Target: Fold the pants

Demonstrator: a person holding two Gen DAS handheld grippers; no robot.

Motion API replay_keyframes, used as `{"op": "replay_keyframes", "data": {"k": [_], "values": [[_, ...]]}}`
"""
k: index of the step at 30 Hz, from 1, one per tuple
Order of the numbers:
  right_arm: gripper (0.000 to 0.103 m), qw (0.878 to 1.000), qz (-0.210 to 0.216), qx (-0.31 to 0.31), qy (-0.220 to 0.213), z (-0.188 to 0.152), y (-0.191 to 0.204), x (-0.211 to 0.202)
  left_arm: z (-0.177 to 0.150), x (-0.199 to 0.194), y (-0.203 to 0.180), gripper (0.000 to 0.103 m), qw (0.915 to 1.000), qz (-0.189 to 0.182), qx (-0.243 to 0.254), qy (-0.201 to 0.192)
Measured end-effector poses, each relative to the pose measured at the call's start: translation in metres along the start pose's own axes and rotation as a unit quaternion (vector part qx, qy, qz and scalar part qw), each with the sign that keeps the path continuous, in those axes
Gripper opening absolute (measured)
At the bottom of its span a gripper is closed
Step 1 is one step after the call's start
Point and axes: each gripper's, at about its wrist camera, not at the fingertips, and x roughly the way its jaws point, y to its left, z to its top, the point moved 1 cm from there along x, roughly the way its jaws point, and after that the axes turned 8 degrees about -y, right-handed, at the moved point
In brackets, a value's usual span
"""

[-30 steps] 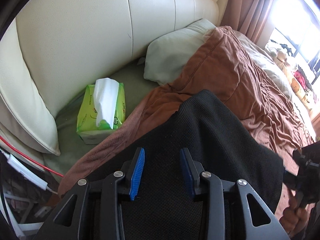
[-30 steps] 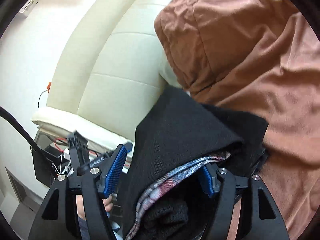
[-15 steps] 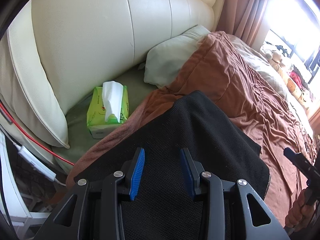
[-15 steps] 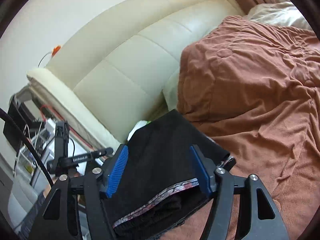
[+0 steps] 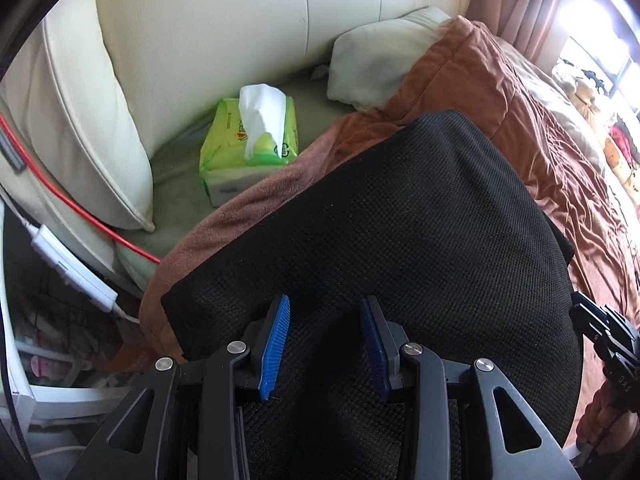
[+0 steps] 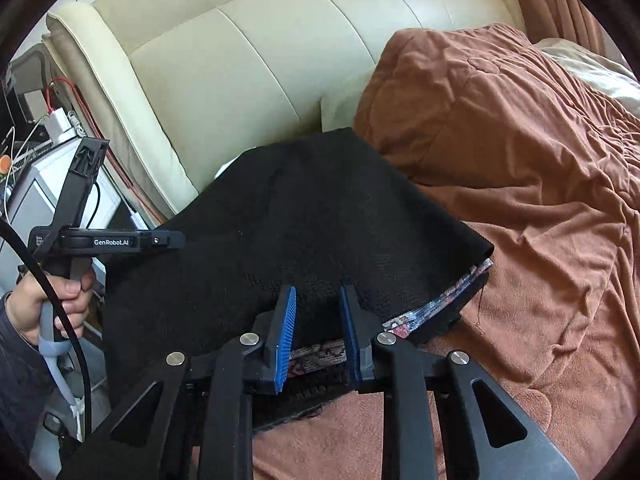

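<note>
Folded black knit pants (image 5: 392,216) lie on a rust-brown bed blanket (image 6: 540,208), both grippers poised over their near edge.

The left gripper (image 5: 324,344) has its blue-padded fingers spread with a clear gap above the dark fabric — nothing clamped. The right gripper (image 6: 316,334) shows a narrower gap over the patterned waistband (image 6: 440,308); whether its pads pinch the cloth, I cannot tell. Beyond the pants sit a green tissue pack (image 5: 248,148) and a pale pillow (image 5: 380,60) against the cream leather headboard (image 6: 248,64) — the pack just beside the blanket's edge.
</note>
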Motion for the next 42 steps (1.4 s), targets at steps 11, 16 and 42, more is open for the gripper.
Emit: {"op": "replay_keyframes", "data": {"k": [11,16,42], "values": [[0.020,0.999,0.002,-0.031,-0.018,0.014,0.031,-0.026,-0.015,-0.041,-0.008,0.039,0.9994,-0.024,0.010,-0.022],[0.020,0.997,0.037,-0.057,-0.032,0.015,0.066,-0.031,-0.025,-0.059,-0.009,0.039,0.9990,-0.039,0.002,-0.022],[0.075,0.997,-0.045,-0.056,-0.026,-0.005,0.063,-0.211,-0.087,-0.237,-0.089,0.078,0.9904,-0.075,0.031,-0.112]]}}
